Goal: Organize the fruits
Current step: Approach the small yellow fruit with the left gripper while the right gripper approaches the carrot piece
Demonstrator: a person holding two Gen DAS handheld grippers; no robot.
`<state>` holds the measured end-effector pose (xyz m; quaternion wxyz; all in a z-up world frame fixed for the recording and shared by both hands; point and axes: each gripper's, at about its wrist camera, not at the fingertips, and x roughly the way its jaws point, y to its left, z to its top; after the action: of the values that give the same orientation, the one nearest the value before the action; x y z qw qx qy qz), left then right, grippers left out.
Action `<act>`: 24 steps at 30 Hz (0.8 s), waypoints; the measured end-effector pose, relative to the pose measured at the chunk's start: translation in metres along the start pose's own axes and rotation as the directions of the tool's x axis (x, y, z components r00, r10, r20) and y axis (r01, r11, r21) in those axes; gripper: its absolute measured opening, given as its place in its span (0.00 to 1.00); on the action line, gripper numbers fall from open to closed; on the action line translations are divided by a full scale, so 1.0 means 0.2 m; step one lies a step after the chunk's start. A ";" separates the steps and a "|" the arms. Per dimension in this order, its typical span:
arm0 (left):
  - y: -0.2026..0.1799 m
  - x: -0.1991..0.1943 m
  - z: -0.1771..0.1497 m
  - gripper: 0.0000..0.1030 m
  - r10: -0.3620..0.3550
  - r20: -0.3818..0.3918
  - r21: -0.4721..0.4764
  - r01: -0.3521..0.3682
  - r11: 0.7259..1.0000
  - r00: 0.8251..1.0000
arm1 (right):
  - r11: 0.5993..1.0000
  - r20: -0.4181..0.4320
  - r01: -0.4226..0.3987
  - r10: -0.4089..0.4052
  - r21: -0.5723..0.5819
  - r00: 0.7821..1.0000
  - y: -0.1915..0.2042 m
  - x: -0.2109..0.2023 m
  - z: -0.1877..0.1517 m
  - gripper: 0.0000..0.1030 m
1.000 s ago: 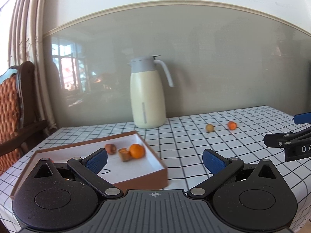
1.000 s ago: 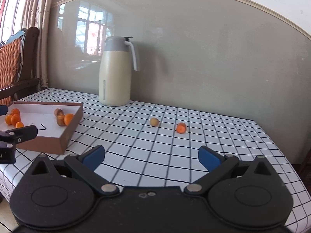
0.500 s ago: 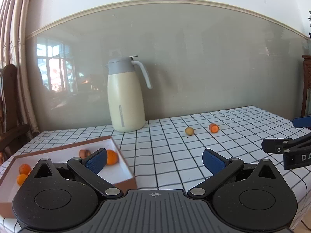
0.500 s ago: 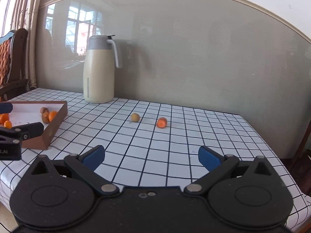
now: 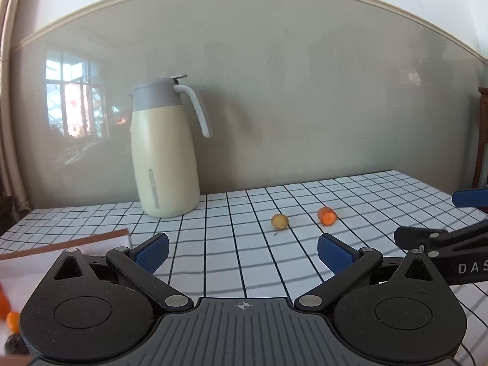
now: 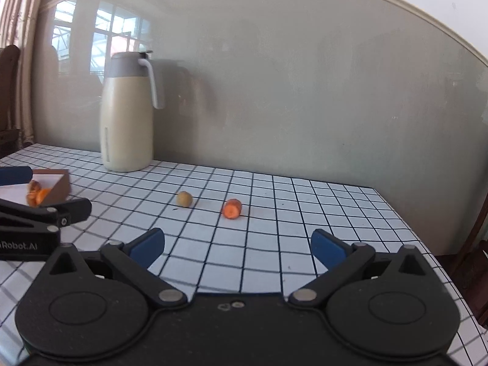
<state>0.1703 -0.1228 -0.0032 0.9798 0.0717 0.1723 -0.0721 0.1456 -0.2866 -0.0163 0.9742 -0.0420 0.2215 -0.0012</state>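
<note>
A small yellow-brown fruit and an orange fruit lie apart on the checked tablecloth, ahead of both grippers. In the right wrist view the yellow-brown fruit is left of the orange fruit. A brown box with a white inside sits at the left and holds orange fruits. My left gripper is open and empty. My right gripper is open and empty, to the right of the left one.
A cream thermos jug with a grey lid stands at the back by the wall. The table's right edge drops off beside a dark wooden chair. The checked tablecloth covers the table.
Both grippers have swung right and moved closer to the two loose fruits. The box has slid toward the left edge of both views. Both grippers stay open.
</note>
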 end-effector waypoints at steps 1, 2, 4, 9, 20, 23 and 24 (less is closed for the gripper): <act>0.00 0.04 0.01 1.00 -0.001 0.000 -0.003 0.001 1.000 1.000 | 1.000 -0.008 -0.002 0.002 0.005 1.000 -0.01 0.04 0.00 0.91; 0.00 0.08 0.02 1.00 -0.002 -0.001 -0.006 0.002 1.000 1.000 | 1.000 -0.017 -0.004 0.004 0.008 1.000 -0.01 0.08 0.01 0.89; -0.01 0.16 0.03 0.99 -0.001 -0.016 -0.003 0.001 1.000 1.000 | 1.000 -0.043 -0.010 0.010 0.011 0.999 -0.02 0.16 0.02 0.83; -0.04 0.38 0.02 0.78 -0.026 -0.080 -0.007 0.025 1.000 0.996 | 0.999 -0.093 -0.032 0.032 -0.003 0.995 0.00 0.35 0.04 0.68; -0.13 0.76 0.01 0.77 -0.053 -0.160 0.003 0.054 0.999 0.986 | 0.999 -0.173 -0.051 0.047 -0.016 0.984 0.00 0.71 0.06 0.46; -0.10 0.83 0.01 0.77 -0.052 -0.179 -0.015 0.050 0.999 0.982 | 0.998 -0.187 -0.068 0.064 -0.013 0.980 0.01 0.80 0.07 0.46; -0.09 0.84 0.01 0.77 -0.056 -0.183 -0.026 0.052 0.998 0.982 | 0.997 -0.191 -0.071 0.068 -0.010 0.979 0.01 0.83 0.07 0.46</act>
<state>0.3249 -0.1610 -0.0624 0.9581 0.0632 0.2644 -0.0901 0.3016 -0.2871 -0.0747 0.9477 -0.0420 0.3149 0.0305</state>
